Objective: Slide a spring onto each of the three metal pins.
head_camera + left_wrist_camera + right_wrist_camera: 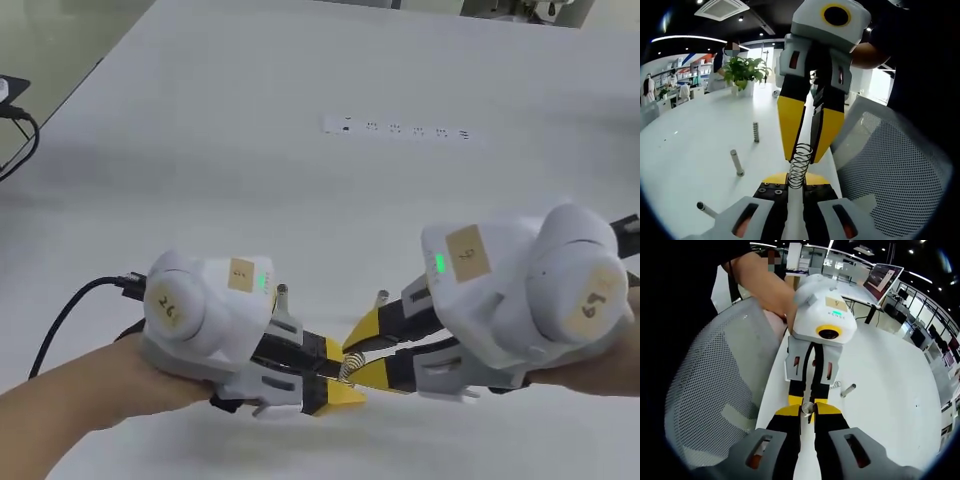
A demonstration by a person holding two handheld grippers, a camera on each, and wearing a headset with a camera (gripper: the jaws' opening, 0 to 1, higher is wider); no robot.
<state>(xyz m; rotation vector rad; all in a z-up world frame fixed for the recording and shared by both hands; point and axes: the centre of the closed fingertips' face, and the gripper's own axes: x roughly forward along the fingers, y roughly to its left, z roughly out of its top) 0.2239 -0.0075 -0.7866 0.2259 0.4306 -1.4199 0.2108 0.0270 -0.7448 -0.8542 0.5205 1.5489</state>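
Left gripper (338, 388) and right gripper (362, 356) meet nose to nose, low over the white workbench (300, 80). Beside the right one, in the left gripper view, curves a mesh chair back (890, 165). Farther up the bench lies a white power strip (405, 129). Off to one side in the left gripper view come the pins: a near pin (705, 209), a bare upright pin (735, 162) and a far pin (756, 132) that looks ribbed, coil-like. And the spring (799, 167) bridges the two sets of yellow tips, apart from every pin. The left jaws are pinched on its near end. The right jaws sit close on either side of its far end, but whether they squeeze it cannot be told.
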